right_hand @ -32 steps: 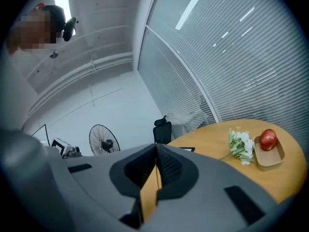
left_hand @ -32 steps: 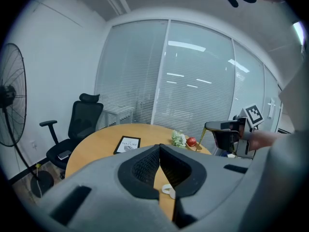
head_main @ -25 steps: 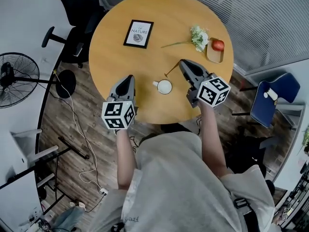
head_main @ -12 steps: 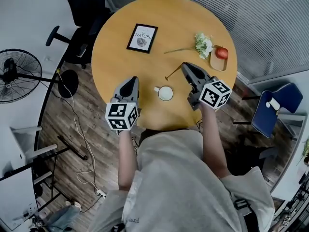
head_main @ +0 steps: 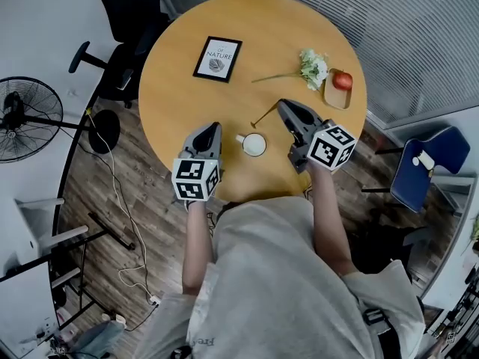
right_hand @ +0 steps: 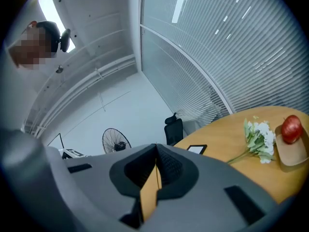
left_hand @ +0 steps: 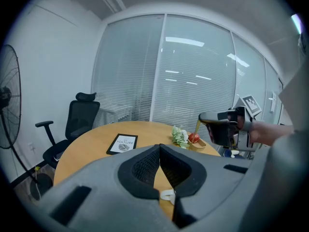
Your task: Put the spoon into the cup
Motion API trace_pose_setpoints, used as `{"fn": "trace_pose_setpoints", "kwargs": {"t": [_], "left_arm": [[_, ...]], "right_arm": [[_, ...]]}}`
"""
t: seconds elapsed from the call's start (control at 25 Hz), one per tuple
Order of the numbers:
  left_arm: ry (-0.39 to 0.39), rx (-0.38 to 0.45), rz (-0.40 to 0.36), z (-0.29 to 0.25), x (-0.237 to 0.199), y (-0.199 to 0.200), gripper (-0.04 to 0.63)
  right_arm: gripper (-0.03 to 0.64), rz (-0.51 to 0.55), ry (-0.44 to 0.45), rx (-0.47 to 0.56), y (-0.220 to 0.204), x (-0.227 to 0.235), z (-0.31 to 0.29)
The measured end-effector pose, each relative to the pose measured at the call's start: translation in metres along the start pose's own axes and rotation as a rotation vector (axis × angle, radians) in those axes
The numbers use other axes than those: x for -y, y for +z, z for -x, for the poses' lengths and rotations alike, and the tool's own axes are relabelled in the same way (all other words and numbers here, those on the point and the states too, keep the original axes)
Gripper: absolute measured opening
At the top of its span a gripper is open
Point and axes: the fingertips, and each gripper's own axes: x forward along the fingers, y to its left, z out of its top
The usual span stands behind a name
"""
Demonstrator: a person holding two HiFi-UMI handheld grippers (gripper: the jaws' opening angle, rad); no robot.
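Observation:
A white cup [head_main: 254, 145] stands near the front edge of the round wooden table [head_main: 187, 103]. My right gripper [head_main: 283, 105] hovers just right of and beyond the cup, shut on a thin golden spoon [head_main: 266, 113] that slants down to the left toward the tabletop. In the right gripper view the spoon's handle [right_hand: 151, 186] shows as a flat golden strip pinched between the jaws. My left gripper [head_main: 212, 128] is left of the cup, its jaws closed with nothing in them. In the left gripper view the cup's handle [left_hand: 168, 195] peeks below the jaws, and the spoon [left_hand: 198, 126] hangs from the right gripper [left_hand: 217, 124].
A framed picture [head_main: 218, 57] lies at the table's far left. White flowers [head_main: 313, 67] and a red apple [head_main: 342, 81] on a small wooden tray [head_main: 334, 93] sit at the far right. A black office chair [head_main: 127, 6], a fan [head_main: 22, 118] and a blue chair [head_main: 426, 163] surround the table.
My left gripper has moved right, closer to the cup. The right gripper keeps the spoon in nearly the same spot.

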Motion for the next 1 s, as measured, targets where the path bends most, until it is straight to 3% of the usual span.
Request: {"fn": "trace_pose_setpoints", "kwargs": {"t": [0.44,1.0], "left_arm": [[-0.034,-0.031,-0.01,-0.018,0.011,-0.011,0.008],[-0.047,-0.034,-0.007,-0.021,0.01,-0.016,0.009]], "right_arm": [[0.002,-0.082,0.029,-0.03,-0.024,0.004,-0.002],[0.002,-0.111,0.046,-0.094,-0.049,0.001,-0.002]]}}
